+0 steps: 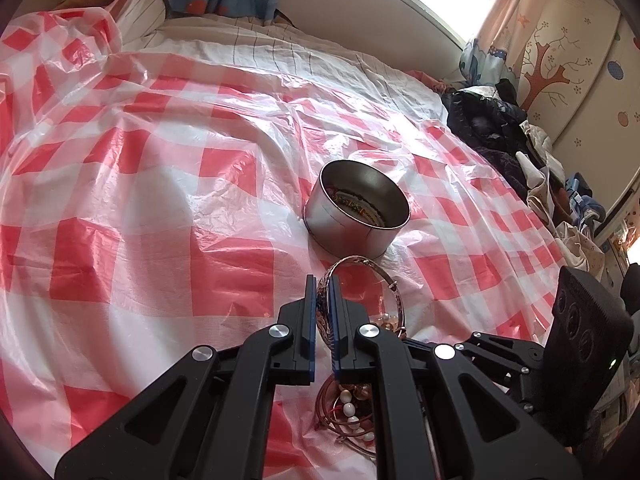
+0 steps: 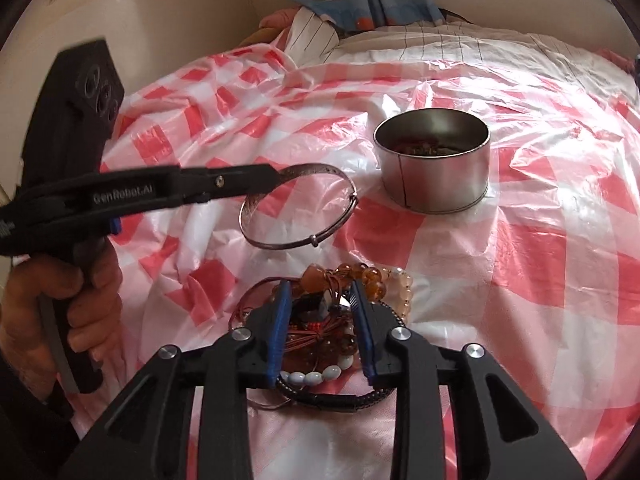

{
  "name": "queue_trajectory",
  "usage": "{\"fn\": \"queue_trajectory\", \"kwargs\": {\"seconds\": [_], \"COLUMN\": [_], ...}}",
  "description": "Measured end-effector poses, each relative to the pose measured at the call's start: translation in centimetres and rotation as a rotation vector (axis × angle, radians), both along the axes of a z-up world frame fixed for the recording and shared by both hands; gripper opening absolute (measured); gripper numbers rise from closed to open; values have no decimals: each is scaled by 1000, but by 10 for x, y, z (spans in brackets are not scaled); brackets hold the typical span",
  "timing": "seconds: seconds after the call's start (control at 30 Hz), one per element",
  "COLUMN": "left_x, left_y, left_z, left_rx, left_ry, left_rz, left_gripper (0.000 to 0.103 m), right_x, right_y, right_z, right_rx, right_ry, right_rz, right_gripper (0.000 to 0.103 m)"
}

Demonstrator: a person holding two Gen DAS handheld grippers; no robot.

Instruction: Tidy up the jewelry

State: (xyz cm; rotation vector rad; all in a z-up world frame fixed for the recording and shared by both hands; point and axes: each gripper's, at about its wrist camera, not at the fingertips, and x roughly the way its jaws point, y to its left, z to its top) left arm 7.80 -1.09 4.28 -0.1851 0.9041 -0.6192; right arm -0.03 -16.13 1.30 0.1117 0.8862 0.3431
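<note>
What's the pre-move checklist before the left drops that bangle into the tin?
1. Left gripper shut on the silver bangle: ok, band pinched between the pads, ring hanging free above the sheet.
2. Round tin upright and open: ok, no lid on it.
3. Room in the tin: cannot tell, some jewelry already lies at the bottom.
4. Path from bangle to tin: ok, only the checked plastic sheet lies between.
5. Right gripper out of the way: ok, it sits over the bracelet pile, nearer the camera than the tin.
6. Right gripper's hold: cannot tell, jaws straddle the pile, pads not clearly pressing.
</note>
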Motion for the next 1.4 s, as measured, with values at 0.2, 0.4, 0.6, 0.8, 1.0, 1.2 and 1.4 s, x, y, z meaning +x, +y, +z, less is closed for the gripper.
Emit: {"fn": "queue_trajectory", "kwargs": {"seconds": [0.2,0.4,0.6,0.8,1.0,1.2,1.4], "left_x": [-1,-4,-6,-9,-9,-3,20], "left_y": [-1,-6,-9,-12,-16,-19,-43], "left_z": [1,3,6,9,17,23,30], "left_rx": [11,51,97,110,75,76,74], "left_ry": [-7,-35,-73,-102,-125,-131,-144], "left_rz": [-2,-4,-1,-5,-8,13,21], "left_gripper": [5,5,5,5,5,5,5], "right_x": [-3,-8,-11,-15,-17,-12,2], "right_y": [-3,-28,-48,-63,-74,-87,-91], "right_z": [1,16,29,41,51,64,80], "right_rx": [18,211,323,352,355,376,343], "right_ry": [-20,-73,-120,-181,-222,-260,-302], "right_rz": [-2,-25,-69,-125,-154,-189,-205], "right_gripper": [14,14,14,14,14,14,14]}}
